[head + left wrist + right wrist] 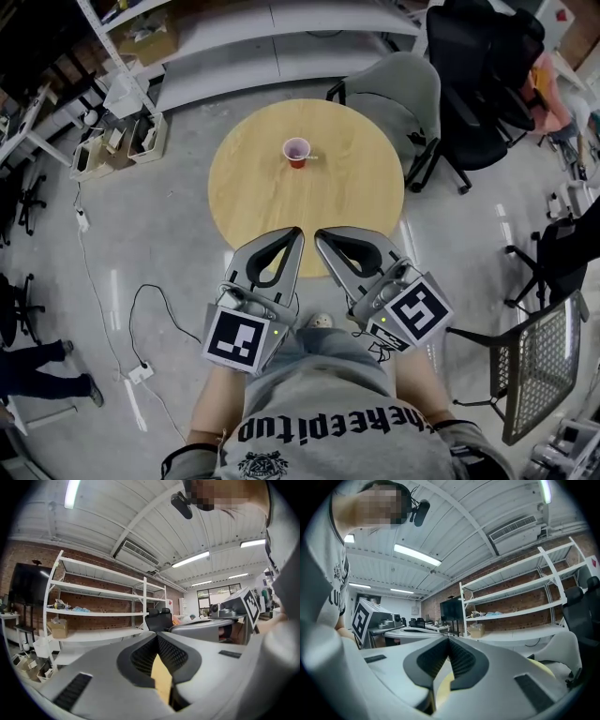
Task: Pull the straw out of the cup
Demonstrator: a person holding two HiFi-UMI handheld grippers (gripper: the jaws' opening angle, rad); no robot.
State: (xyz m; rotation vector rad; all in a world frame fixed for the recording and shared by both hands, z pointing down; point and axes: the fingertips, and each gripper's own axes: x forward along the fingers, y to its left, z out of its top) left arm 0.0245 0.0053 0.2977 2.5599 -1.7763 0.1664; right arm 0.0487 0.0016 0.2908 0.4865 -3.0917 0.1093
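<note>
A red cup stands on the round wooden table, a little beyond its middle. A short white straw pokes over the cup's right rim. Both grippers hover side by side at the table's near edge, well short of the cup. My left gripper is shut with nothing between its fingers; in the left gripper view the tips meet. My right gripper is also shut and empty, its pads together in the right gripper view. Neither gripper view shows the cup.
A grey office chair and a black chair stand behind the table's right side. A mesh chair is at the near right. White shelving runs along the back, with boxes and cables on the floor at left.
</note>
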